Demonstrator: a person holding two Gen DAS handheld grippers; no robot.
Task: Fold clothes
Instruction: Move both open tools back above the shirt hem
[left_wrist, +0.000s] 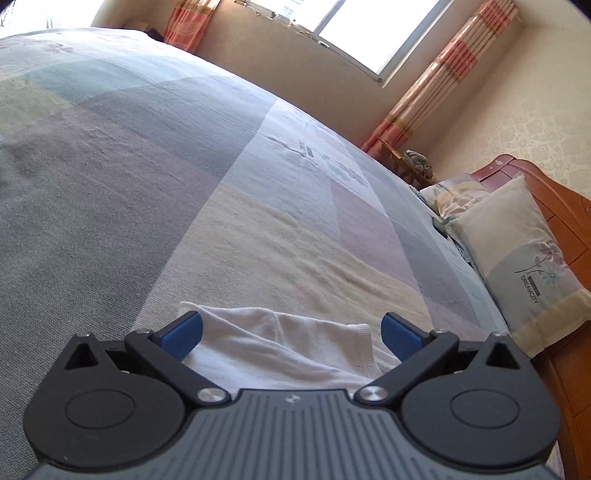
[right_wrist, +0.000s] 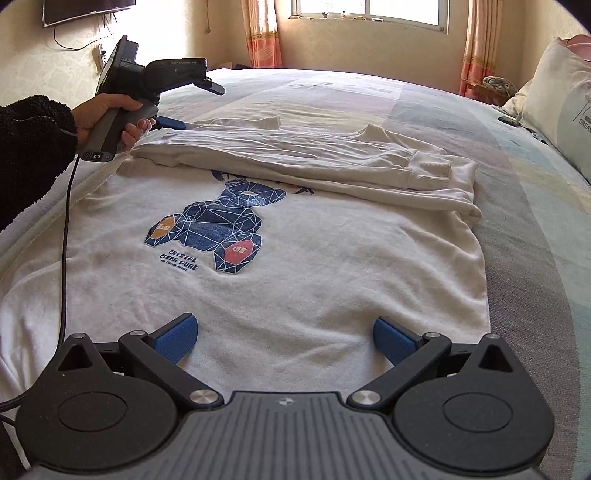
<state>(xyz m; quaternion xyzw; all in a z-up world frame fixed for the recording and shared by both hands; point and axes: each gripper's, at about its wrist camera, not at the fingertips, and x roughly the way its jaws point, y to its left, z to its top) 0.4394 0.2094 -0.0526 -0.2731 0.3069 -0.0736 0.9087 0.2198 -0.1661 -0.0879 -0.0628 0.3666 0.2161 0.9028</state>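
Observation:
A white sweatshirt (right_wrist: 295, 280) with a blue geometric bear print (right_wrist: 218, 225) lies flat on the bed, both sleeves (right_wrist: 332, 173) folded across its upper part. My right gripper (right_wrist: 286, 338) hovers open just above the hem, its blue fingertips spread wide over the cloth. My left gripper (right_wrist: 199, 106), held by a hand in a black fuzzy sleeve, is open at the garment's far left shoulder, its lower finger (right_wrist: 173, 123) at the cloth edge. In the left wrist view, a white fold of the sweatshirt (left_wrist: 280, 343) lies between the open left gripper (left_wrist: 292, 332).
A pastel patchwork bedcover (left_wrist: 184, 184) spreads around the garment. Pillows (right_wrist: 561, 103) lean on a wooden headboard (left_wrist: 546, 192) at the right. A black cable (right_wrist: 66, 221) hangs from the left gripper. Window and orange curtains (right_wrist: 262, 33) stand behind the bed.

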